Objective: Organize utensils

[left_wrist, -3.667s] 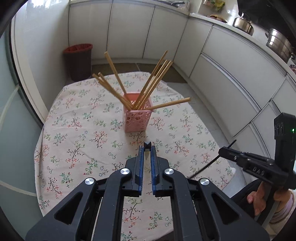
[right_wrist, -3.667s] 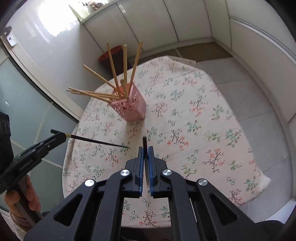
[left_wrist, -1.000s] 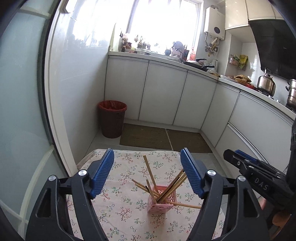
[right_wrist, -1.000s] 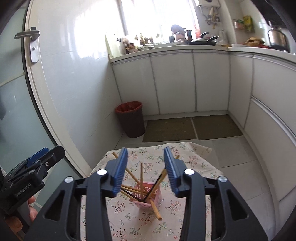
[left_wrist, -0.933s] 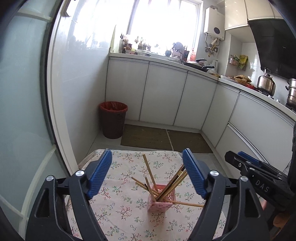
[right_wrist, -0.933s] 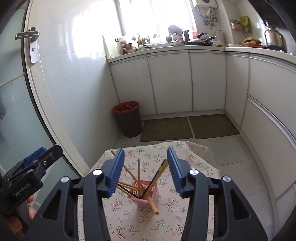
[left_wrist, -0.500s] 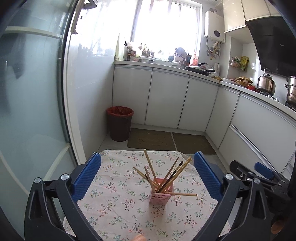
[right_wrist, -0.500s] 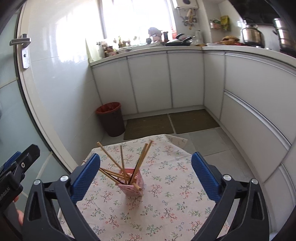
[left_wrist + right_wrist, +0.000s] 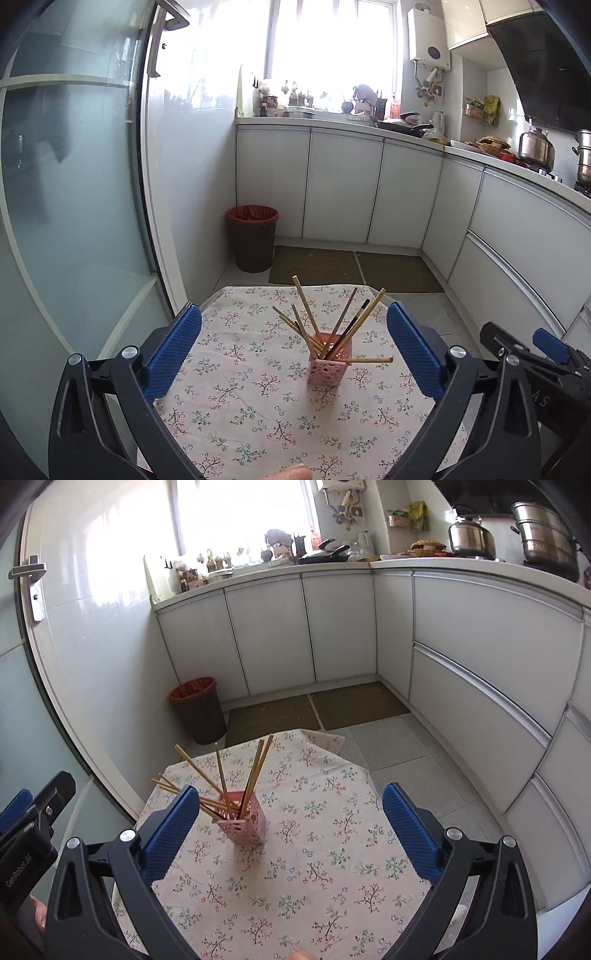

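The chopsticks (image 9: 334,325) stand fanned out in the pink holder (image 9: 328,363) mid-table, mostly pointing up, one lying level toward the right. Both the left gripper (image 9: 293,347) and right gripper (image 9: 288,823) hang spread wide and empty, well above the flowered tablecloth (image 9: 240,406). A red bin (image 9: 252,238) sits on the far floor by the white cabinets (image 9: 343,188).

Pink holder (image 9: 328,372), tan chopsticks (image 9: 306,312), floral cream tablecloth (image 9: 240,398), blue-padded jaws, red-lined bin (image 9: 252,238).

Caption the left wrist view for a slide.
Open left tool frames a pink holder of chopsticks on a floral tablecloth.
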### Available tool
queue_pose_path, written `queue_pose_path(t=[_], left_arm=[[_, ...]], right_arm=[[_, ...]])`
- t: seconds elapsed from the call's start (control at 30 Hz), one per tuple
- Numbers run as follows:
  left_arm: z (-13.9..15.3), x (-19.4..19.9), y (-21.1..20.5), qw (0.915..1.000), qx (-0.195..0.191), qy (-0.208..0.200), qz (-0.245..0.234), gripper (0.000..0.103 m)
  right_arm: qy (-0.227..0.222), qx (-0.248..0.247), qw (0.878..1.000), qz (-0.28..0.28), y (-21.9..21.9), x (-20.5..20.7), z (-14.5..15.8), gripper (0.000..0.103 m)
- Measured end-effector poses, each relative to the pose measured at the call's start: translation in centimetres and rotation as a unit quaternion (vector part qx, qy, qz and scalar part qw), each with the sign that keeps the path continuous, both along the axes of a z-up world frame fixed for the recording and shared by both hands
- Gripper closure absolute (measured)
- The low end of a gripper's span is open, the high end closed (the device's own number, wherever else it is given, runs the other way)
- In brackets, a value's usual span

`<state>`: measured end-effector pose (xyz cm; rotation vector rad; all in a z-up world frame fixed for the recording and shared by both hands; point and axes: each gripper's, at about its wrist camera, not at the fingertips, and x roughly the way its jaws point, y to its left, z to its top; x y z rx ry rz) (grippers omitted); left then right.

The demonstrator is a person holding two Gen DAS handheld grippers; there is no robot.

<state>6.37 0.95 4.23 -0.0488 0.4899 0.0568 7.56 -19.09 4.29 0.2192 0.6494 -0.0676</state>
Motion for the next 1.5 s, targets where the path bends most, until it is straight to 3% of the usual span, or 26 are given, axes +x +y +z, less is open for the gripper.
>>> queue_pose_path(t=[1.5], left_arm=[[-0.2, -0.4, -0.5, 0.9999, 0.013, 0.006, -0.006, 0.007]], right_arm=[[-0.012, 0.013, 1.000, 0.000, -0.7, -1.1, 1.0, 0.006]])
